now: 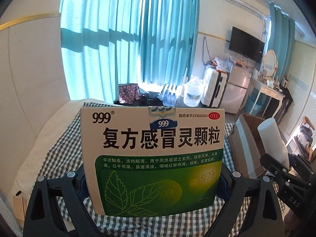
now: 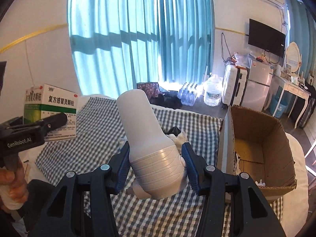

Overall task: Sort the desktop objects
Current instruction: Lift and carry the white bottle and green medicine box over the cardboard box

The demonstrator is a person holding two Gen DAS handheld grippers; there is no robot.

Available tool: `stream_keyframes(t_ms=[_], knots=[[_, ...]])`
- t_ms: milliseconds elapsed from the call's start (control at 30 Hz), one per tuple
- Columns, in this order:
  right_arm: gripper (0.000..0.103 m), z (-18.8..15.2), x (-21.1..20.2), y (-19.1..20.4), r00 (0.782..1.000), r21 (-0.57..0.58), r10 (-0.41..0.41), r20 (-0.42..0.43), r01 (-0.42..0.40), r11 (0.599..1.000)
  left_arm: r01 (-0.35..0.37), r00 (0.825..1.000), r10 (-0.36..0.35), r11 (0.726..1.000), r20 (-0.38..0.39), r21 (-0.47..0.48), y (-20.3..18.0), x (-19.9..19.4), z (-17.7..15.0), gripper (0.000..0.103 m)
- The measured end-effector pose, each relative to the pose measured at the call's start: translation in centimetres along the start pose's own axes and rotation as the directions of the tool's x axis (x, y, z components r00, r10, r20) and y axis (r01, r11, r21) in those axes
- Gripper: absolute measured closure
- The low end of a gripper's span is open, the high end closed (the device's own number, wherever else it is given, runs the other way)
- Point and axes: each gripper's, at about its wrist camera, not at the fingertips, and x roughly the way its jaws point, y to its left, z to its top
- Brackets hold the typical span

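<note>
My left gripper (image 1: 153,179) is shut on a white and green 999 medicine box (image 1: 153,158) and holds it upright above the checked cloth (image 1: 65,148). The box (image 2: 57,106) and the left gripper (image 2: 42,125) also show at the left of the right wrist view. My right gripper (image 2: 156,158) is shut on a white plastic bottle (image 2: 146,138), held tilted above the cloth (image 2: 94,138). The bottle (image 1: 271,138) shows at the right of the left wrist view. An open cardboard box (image 2: 258,138) stands to the right of the bottle.
A small black object (image 2: 173,130) and a white thing lie on the cloth behind the bottle. Beyond the bed are teal curtains (image 2: 138,39), water bottles (image 2: 187,96), a water jug (image 2: 212,94), a suitcase, a fridge and a desk.
</note>
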Motion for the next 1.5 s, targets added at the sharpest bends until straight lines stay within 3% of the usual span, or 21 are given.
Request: stream_keyframes(t_ms=[300, 500, 767, 967, 1500], knots=[[0.052, 1.0, -1.8, -0.6, 0.999, 0.003, 0.024, 0.042, -0.024, 1.000, 0.024, 1.000, -0.024, 0.998, 0.002, 0.050, -2.4, 0.0, 0.3, 0.007], [0.052, 0.9, -1.8, -3.1, 0.998, 0.046, 0.020, 0.058, -0.022, 0.999, 0.042, 0.999, -0.042, 0.997, -0.009, 0.070, -4.4, 0.9, 0.8, 0.007], [0.052, 1.2, -1.3, -7.4, 0.999, 0.103, -0.024, 0.042, 0.020, 0.994, 0.051, 0.999, -0.050, 0.992, -0.006, 0.115, -8.2, 2.2, 1.3, 0.007], [0.052, 1.0, -1.5, -10.3, 0.996, 0.127, -0.076, 0.049, 0.070, 0.989, 0.124, 0.992, -0.120, 0.986, -0.044, 0.114, -10.9, 3.7, 1.4, 0.007], [0.052, -0.7, -0.3, -18.2, 0.986, 0.217, -0.169, 0.003, 0.165, 0.962, 0.198, 0.979, -0.184, 0.958, -0.084, 0.207, -18.1, 7.6, 0.9, 0.007]])
